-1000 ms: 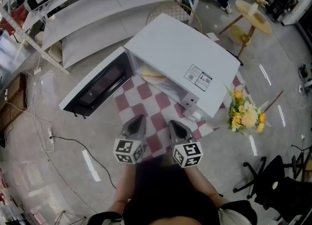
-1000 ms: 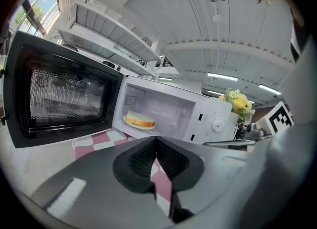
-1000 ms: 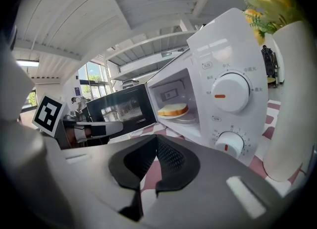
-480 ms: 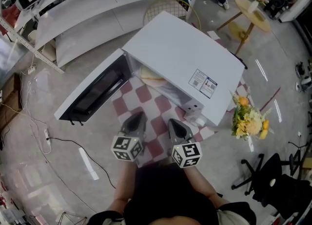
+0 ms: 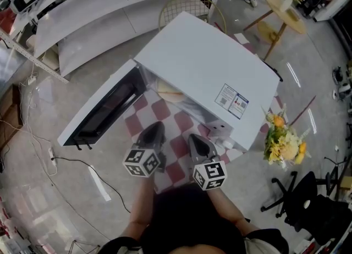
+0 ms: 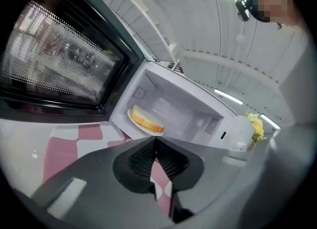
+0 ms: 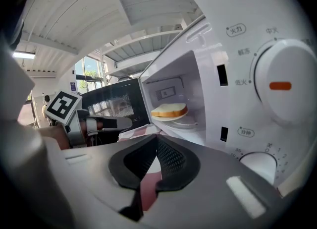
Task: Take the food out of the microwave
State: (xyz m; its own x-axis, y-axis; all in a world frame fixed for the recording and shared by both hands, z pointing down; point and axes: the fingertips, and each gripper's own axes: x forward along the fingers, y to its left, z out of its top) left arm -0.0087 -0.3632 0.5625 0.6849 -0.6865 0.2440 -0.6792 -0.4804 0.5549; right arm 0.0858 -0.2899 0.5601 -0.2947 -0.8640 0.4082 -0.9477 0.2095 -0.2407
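A slice of bread (image 6: 146, 119) lies on a white plate (image 6: 134, 121) inside the white microwave (image 5: 209, 66); its black-windowed door (image 5: 104, 107) stands swung open to the left. The bread (image 7: 169, 109) also shows in the right gripper view, and at the cavity's mouth (image 5: 168, 89) in the head view. My left gripper (image 5: 151, 136) and right gripper (image 5: 201, 144) hover side by side over the checkered cloth (image 5: 176, 123), a short way in front of the opening. Both are shut and hold nothing; the left gripper's tips (image 6: 155, 141) and the right gripper's tips (image 7: 157, 141) point at the cavity.
The microwave's control panel with its two dials (image 7: 280, 86) is close on the right gripper's right. A bunch of yellow flowers (image 5: 283, 140) stands right of the microwave. A black cable (image 5: 71, 159) runs over the floor at left, and an office chair (image 5: 308, 203) is at lower right.
Both grippers stay shut in front of the open microwave. The left gripper has drifted slightly down and left, and the head view has shifted a little.
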